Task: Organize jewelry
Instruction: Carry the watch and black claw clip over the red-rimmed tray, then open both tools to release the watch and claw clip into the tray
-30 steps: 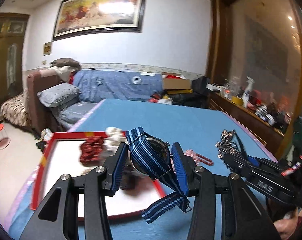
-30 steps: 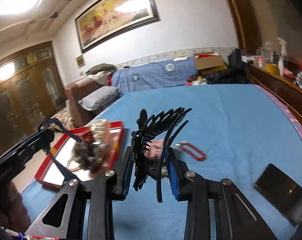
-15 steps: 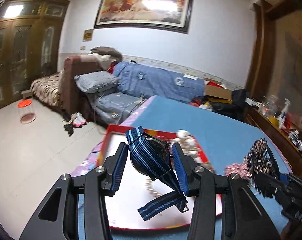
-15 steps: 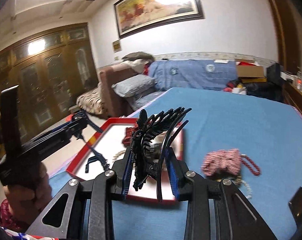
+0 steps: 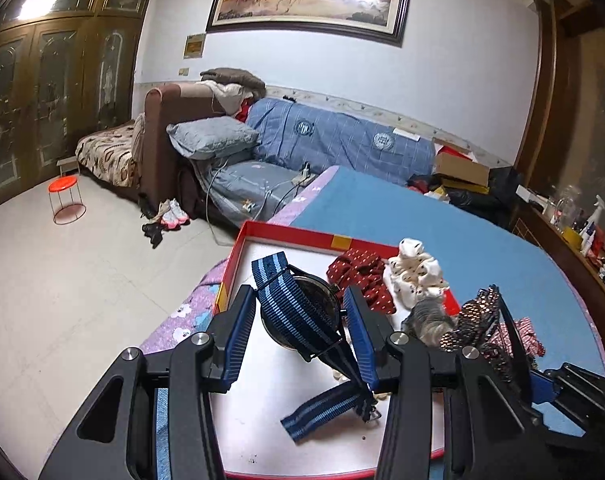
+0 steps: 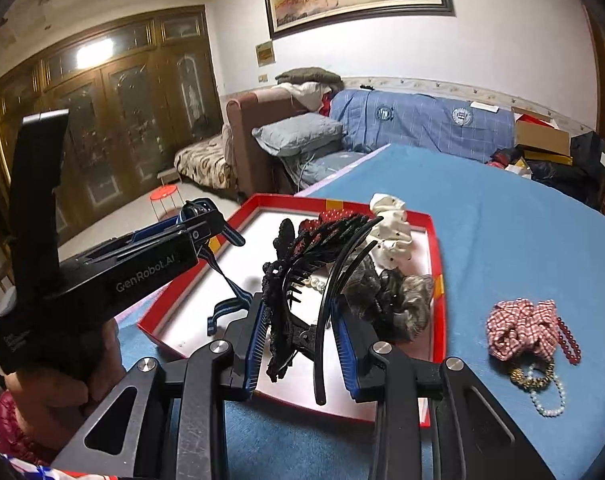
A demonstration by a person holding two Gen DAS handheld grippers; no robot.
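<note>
Left wrist view: watch with striped blue strap clamped in left gripper, held over red-rimmed tray on blue tabletop.

Right wrist view: black hair comb pinched between right gripper pads, above tray's near edge. Inside tray: red dotted scrunchie, white scrunchie, grey scrunchie. Outside, right of tray: checked scrunchie, dark red bead bracelet, pearl bracelet.
</note>
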